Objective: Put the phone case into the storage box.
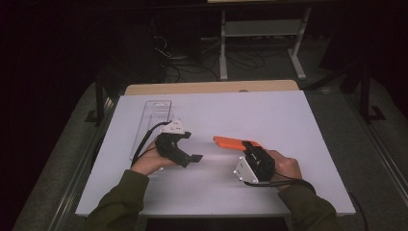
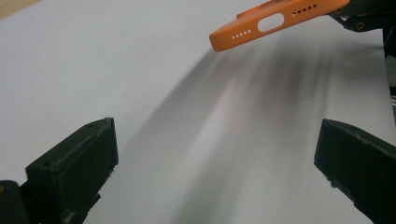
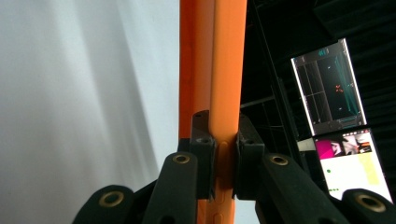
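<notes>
The person wears dark green sleeves (image 1: 120, 195) that reach the wrists. Each hand has black tongs, the left tongs (image 1: 191, 158) and the right tongs (image 3: 221, 140), with a pale grey three-cornered plate (image 1: 174, 127) on top and a black cable (image 1: 144, 139) trailing away. The right tongs have round brass-coloured screws (image 3: 181, 159) on their black arms, and the left tongs end in thick, square black blocks.

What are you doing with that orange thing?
A person at a white table holds a gripper in each hand. The right gripper is shut on an orange phone case, holding it up above the table. The left gripper is open and points toward the case. A clear plastic tray lies behind it.
</notes>
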Motion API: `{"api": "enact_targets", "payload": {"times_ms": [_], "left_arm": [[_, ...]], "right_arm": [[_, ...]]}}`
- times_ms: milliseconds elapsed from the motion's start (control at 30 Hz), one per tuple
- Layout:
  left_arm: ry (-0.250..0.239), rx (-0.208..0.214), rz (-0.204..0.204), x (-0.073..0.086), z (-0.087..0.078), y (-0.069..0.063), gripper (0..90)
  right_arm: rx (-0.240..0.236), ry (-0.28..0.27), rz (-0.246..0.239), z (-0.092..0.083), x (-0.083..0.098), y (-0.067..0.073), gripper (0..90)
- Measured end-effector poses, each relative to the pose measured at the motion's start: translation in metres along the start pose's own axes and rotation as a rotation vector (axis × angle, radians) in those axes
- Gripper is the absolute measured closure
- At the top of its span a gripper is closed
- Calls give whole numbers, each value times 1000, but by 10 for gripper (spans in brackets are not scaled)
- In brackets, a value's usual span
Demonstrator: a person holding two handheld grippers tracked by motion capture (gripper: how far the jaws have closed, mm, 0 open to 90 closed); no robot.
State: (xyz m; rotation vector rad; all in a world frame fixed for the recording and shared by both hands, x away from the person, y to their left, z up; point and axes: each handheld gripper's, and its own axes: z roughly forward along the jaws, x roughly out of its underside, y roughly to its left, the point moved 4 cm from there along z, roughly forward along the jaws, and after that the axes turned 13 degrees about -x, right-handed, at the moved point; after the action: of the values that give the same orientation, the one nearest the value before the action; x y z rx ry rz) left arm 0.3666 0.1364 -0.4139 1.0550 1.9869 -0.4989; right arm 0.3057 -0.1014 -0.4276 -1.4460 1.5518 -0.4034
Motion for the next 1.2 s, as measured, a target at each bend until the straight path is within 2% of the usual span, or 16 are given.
{"api": "enact_targets", "payload": {"times_ms": [100, 167, 200, 300, 400, 467, 567, 867, 900, 967, 1100, 1167, 1200], "left_arm": [[1, -1, -2, 0, 0, 0, 0], [-1, 0, 1, 0, 0, 0, 0], [-2, -1, 6, 0, 0, 1, 0], [1, -1, -3, 0, 0, 0, 0], [5, -4, -2, 0, 0, 1, 0], [3, -5, -5, 0, 0, 0, 0], [4, -8, -1, 1, 0, 0, 0], [-2, -6, -8, 0, 0, 1, 0], [-4, -6, -4, 0, 0, 1, 0], [1, -4, -2, 0, 0, 1, 0], [2, -4, 1, 0, 0, 1, 0], [5, -5, 4, 0, 1, 1, 0], [5, -5, 3, 0, 1, 1, 0]], "right_arm": [[-6, 3, 6, 0, 0, 0, 797], [2, 4, 26, -1, 0, 0, 797], [-6, 6, 16, 0, 1, -2, 798], [-15, 8, 46, 0, 2, -2, 797], [-29, 4, 55, 0, 3, -1, 797], [-21, 2, 55, 0, 2, -3, 797], [-19, 2, 79, -1, 3, -5, 798], [-46, -8, 109, 0, 3, -6, 797], [-50, -11, 117, 1, 3, -6, 797], [-72, -13, 167, 1, 2, -4, 797], [-85, -25, 207, 0, 0, -6, 797], [-102, -37, 255, 1, 0, -3, 797], [-112, -37, 262, 1, 0, -2, 797]]}}
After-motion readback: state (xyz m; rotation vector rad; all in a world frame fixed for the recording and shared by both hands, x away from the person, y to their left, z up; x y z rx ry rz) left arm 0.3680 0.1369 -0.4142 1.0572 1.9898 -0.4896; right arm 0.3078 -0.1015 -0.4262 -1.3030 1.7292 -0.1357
